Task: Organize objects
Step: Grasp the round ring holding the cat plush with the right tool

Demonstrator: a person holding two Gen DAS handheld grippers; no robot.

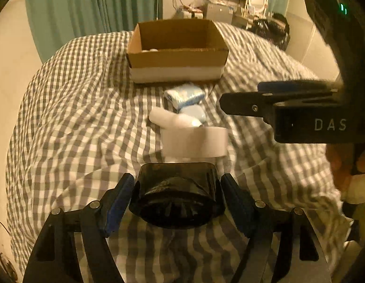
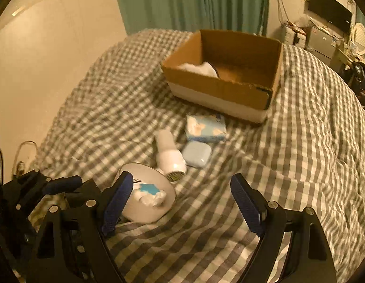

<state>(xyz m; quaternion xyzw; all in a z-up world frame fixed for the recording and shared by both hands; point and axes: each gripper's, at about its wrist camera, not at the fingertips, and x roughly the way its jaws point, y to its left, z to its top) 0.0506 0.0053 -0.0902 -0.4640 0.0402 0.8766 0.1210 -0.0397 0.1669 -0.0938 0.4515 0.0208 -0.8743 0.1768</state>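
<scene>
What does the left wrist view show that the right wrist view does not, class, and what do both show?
Only the left wrist view shows the black nozzle clamped in the left gripper. Only the right wrist view shows white material inside the cardboard box and the right gripper open, holding nothing. Both show the box, blue tissue pack, blue case, white bottle and checked bedspread.

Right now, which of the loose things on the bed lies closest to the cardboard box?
The blue-and-white tissue pack, just before the cardboard box; the blue case and white bottle lie farther off.
</scene>
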